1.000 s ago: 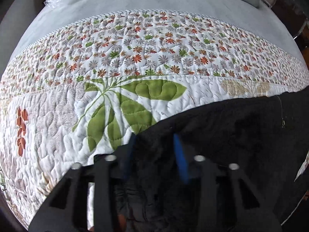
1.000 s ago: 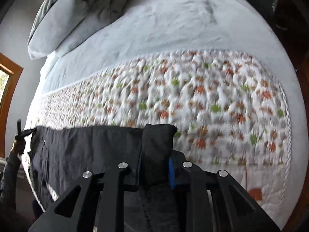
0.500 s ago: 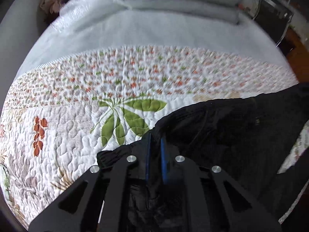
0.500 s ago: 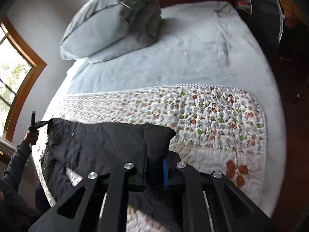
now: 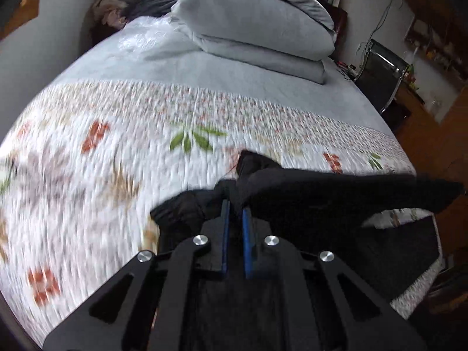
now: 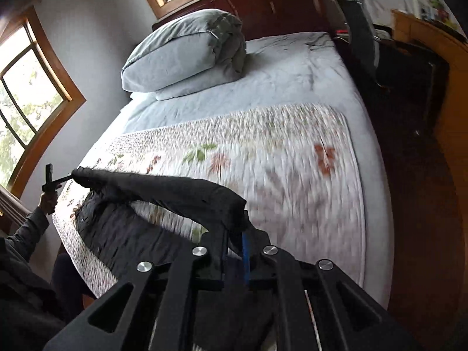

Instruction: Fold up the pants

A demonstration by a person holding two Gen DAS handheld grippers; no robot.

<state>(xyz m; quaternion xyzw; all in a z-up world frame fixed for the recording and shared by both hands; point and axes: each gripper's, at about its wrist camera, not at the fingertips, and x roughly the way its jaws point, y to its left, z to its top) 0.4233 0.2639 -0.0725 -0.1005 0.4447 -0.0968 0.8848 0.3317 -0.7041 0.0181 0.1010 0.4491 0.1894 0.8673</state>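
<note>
Black pants (image 5: 336, 193) hang stretched between my two grippers above the floral quilt (image 5: 102, 161). My left gripper (image 5: 235, 207) is shut on one corner of the pants, with cloth bunched between its blue pads. My right gripper (image 6: 235, 234) is shut on the other corner of the pants (image 6: 163, 187). In the right wrist view the left gripper (image 6: 70, 177) shows at the far left, held by a hand, pinching the far end. The lower part of the pants (image 6: 122, 234) drapes down onto the quilt (image 6: 278, 161) near the bed's front edge.
A grey folded duvet (image 5: 257, 29) lies at the head of the bed on a pale blue sheet (image 6: 292, 67). A black chair (image 5: 380, 79) and wooden furniture (image 6: 438, 58) stand beside the bed. Windows (image 6: 26, 96) are on the left wall.
The left gripper shut on the pants' corner. Both grippers then rose, lifting the pants' top edge off the quilt and stretching it between them; the bed now looks farther away.
</note>
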